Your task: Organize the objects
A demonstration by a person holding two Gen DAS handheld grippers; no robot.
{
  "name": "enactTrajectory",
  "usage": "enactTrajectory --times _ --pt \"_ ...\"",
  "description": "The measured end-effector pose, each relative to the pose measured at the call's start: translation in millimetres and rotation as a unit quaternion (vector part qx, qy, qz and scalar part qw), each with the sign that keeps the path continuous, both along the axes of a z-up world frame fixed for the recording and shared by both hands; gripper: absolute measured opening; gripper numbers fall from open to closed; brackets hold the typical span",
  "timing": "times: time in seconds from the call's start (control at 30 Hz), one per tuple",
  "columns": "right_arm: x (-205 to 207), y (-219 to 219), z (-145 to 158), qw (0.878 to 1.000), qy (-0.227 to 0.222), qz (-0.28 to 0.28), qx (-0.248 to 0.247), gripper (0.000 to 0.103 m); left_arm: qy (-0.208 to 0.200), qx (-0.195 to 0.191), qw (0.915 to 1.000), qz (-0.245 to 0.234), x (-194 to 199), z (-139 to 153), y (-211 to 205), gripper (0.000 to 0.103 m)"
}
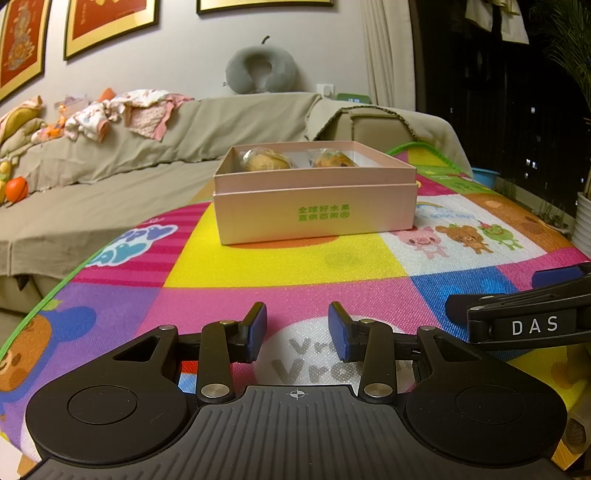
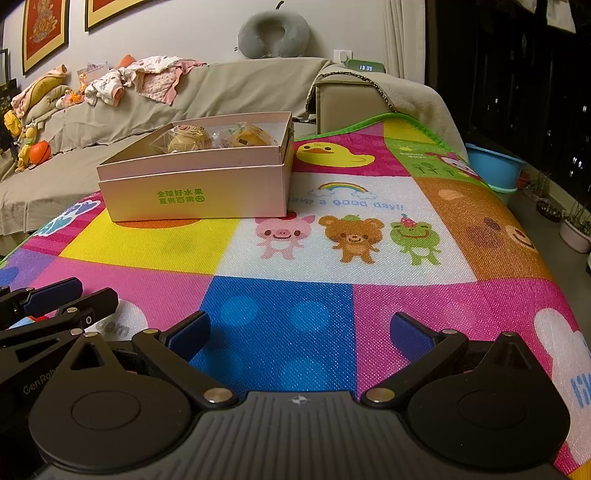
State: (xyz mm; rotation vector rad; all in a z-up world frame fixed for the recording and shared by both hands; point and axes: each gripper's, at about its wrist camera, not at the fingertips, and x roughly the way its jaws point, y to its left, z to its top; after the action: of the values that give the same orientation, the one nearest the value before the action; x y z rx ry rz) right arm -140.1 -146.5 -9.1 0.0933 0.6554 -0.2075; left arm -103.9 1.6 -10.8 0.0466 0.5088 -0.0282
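A pink cardboard box (image 1: pixel 316 218) with green print stands open on the colourful play mat (image 1: pixel 288 266), straight ahead of my left gripper (image 1: pixel 297 330). Two wrapped pastries (image 1: pixel 264 159) lie inside it. My left gripper hovers low over the mat, open, with nothing between its blue pads. In the right wrist view the same box (image 2: pixel 195 197) sits ahead to the left, its pastries (image 2: pixel 186 140) visible. My right gripper (image 2: pixel 299 332) is wide open over the blue square of the mat and holds nothing. The two grippers hang side by side.
A beige-covered sofa (image 1: pixel 110 177) with clothes (image 1: pixel 125 114) and an orange ball (image 1: pixel 16 189) lies beyond the mat's left edge. A grey neck pillow (image 2: pixel 273 33) rests on the sofa back. Blue tubs (image 2: pixel 495 170) and plant pots (image 2: pixel 574 229) stand at the right.
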Motion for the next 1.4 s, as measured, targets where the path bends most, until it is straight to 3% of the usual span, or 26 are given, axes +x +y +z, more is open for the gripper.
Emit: enactTrajectory --times 1.4 --pt "-0.7 1.2 -0.1 1.000 -0.001 0.000 0.001 0.103 0.000 -0.007 1.0000 -0.001 0.1 0.1 1.6 0.041"
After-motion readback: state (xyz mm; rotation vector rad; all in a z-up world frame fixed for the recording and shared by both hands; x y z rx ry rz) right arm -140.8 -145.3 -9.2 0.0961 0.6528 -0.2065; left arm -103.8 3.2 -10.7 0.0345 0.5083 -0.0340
